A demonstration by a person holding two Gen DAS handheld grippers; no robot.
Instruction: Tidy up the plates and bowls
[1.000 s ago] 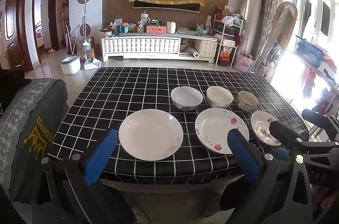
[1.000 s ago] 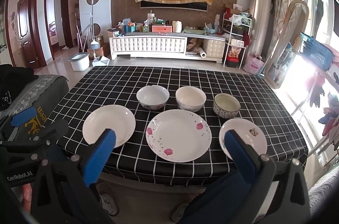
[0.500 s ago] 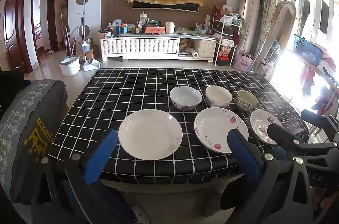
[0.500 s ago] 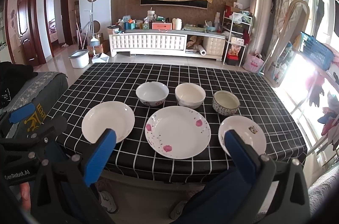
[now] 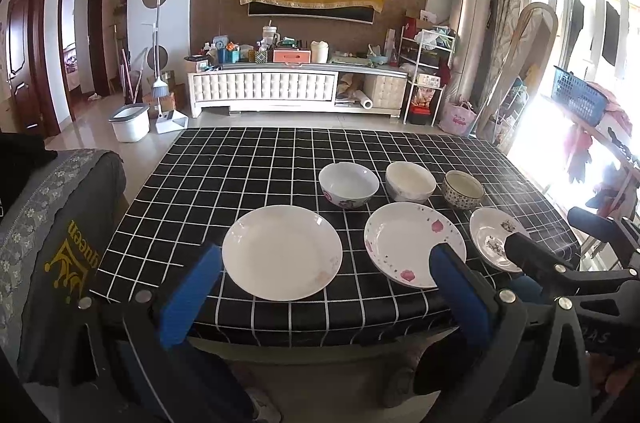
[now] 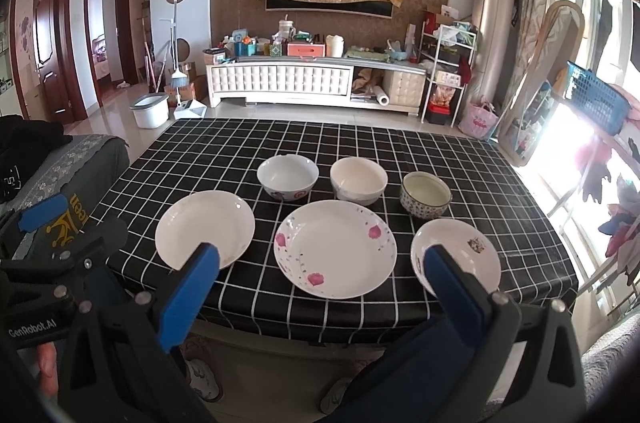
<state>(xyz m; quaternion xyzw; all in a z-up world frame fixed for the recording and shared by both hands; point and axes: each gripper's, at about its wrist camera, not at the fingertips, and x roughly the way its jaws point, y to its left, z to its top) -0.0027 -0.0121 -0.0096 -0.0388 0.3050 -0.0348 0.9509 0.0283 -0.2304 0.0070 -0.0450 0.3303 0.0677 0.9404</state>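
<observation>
Three plates lie in a row near the table's front edge: a plain white plate (image 5: 282,251) (image 6: 205,229), a flowered plate (image 5: 414,249) (image 6: 335,247) and a small plate (image 5: 494,237) (image 6: 460,255). Behind them stand three bowls: a white bowl with red pattern (image 5: 349,185) (image 6: 287,177), a cream bowl (image 5: 410,181) (image 6: 358,180) and a patterned bowl (image 5: 463,189) (image 6: 425,194). My left gripper (image 5: 320,287) and right gripper (image 6: 320,287) are both open and empty, held before the front edge. Each shows in the other's view.
The table has a black checked cloth (image 5: 248,167) (image 6: 240,147). A grey covered chair (image 5: 48,215) stands at the left. A TV cabinet (image 6: 316,83) is far behind, a blue basket (image 6: 596,99) and laundry at the right.
Both grippers have drifted slightly back and up from the table; the dishes have not moved.
</observation>
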